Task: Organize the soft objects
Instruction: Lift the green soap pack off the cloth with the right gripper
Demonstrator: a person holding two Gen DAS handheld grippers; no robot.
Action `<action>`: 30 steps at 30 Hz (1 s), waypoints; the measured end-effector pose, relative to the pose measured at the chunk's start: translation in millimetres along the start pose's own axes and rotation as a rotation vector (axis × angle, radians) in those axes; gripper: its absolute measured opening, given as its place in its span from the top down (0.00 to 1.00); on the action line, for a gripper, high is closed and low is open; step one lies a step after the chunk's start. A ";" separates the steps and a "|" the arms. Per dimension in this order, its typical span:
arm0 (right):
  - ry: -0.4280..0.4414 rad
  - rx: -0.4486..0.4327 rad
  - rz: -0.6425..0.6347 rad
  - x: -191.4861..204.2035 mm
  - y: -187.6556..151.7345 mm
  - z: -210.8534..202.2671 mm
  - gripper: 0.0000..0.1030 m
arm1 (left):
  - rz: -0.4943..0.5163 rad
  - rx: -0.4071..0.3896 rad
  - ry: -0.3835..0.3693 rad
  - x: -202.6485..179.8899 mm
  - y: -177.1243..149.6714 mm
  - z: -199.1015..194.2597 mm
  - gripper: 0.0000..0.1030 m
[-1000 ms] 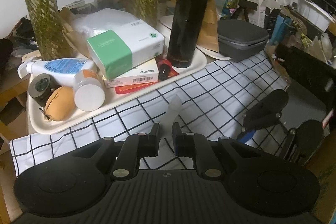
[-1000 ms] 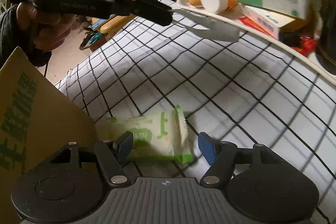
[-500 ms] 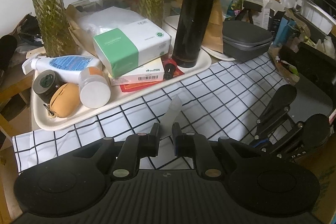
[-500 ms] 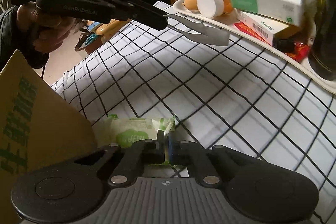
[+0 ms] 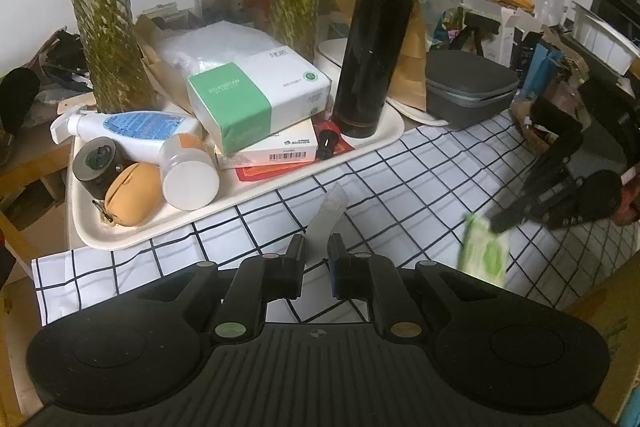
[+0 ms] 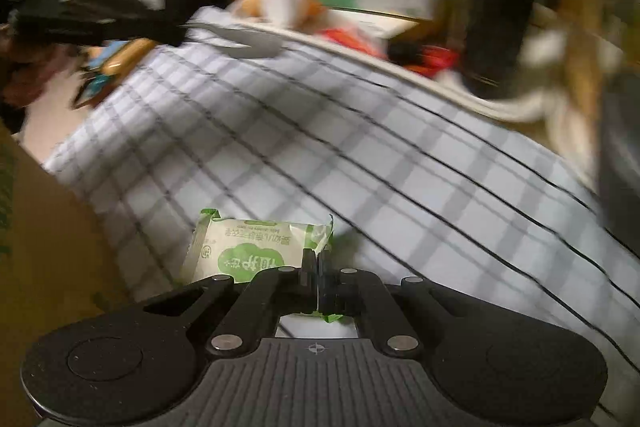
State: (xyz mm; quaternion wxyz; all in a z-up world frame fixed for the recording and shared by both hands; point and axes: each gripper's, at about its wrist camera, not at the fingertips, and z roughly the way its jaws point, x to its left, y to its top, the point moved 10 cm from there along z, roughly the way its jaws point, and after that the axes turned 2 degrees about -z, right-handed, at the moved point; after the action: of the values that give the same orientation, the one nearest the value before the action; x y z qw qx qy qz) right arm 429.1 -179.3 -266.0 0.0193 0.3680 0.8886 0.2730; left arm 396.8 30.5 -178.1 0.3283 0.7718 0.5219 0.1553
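Note:
My right gripper [image 6: 319, 269] is shut on the crimped end of a green and white soft pack [image 6: 248, 253] and holds it above the checked tablecloth. In the left wrist view the pack [image 5: 482, 255] hangs from the right gripper [image 5: 500, 225] at the right. My left gripper [image 5: 317, 251] is shut on a flat white tube [image 5: 326, 217] that points toward the tray. The right wrist view is blurred by motion.
A cream tray [image 5: 86, 227] at the back holds a green and white tissue box [image 5: 256, 99], a black flask [image 5: 374, 43], a spray bottle [image 5: 132, 127], a white jar [image 5: 188, 173] and a tan pouch [image 5: 132, 199]. A grey case [image 5: 468, 87] sits at the back right. A cardboard box [image 6: 44, 239] stands at the left of the right wrist view.
My right gripper closed on the pack's end, then lifted it off the cloth and swung it. My left gripper rose slightly with the tube still in it.

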 end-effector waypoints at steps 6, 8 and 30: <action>-0.154 0.034 0.117 -40.8 -21.1 -22.9 0.92 | -0.007 -0.018 0.007 0.1 2.7 -6.6 0.87; -0.115 0.014 0.175 -38.7 -19.4 -23.5 0.74 | -0.011 -0.022 0.008 0.1 3.6 -8.5 0.87; -0.205 0.093 0.149 -6.3 -13.2 14.5 0.20 | -0.018 -0.059 -0.002 -0.7 7.8 -24.0 0.87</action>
State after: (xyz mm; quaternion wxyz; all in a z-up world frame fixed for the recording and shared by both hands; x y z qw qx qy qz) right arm 428.6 -184.4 -286.0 0.0727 0.4594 0.8640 0.1930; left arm 388.0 36.3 -155.1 0.3530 0.7572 0.5237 0.1668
